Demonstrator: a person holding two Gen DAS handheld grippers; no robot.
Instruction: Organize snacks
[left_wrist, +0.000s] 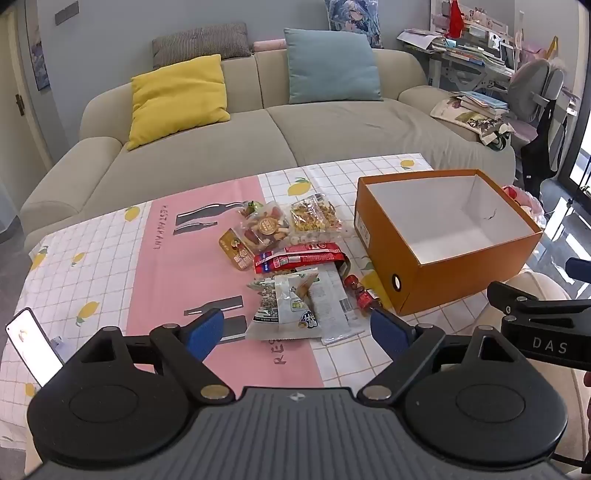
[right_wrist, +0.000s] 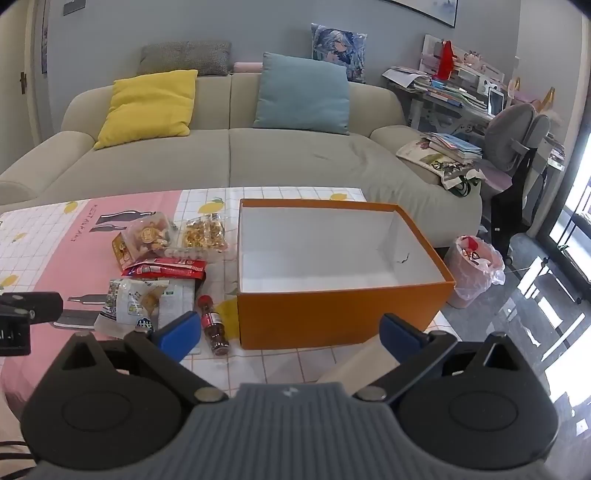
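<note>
Both tools look alike — the left gripper (left_wrist: 297, 330) and right gripper (right_wrist: 290, 334) each have blue pads (left_wrist: 205, 332) on black linkage arms with silver pivot pins, two round black discs, and a ribbed grey body bearing a small white logo. One black housing reads "DAS".

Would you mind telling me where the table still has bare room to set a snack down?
Inside the orange box, nothing lies on its white floor. The pink cloth left of the snack pile is bare too. It is crowded between pile and box, where the small bottle lies.
</note>
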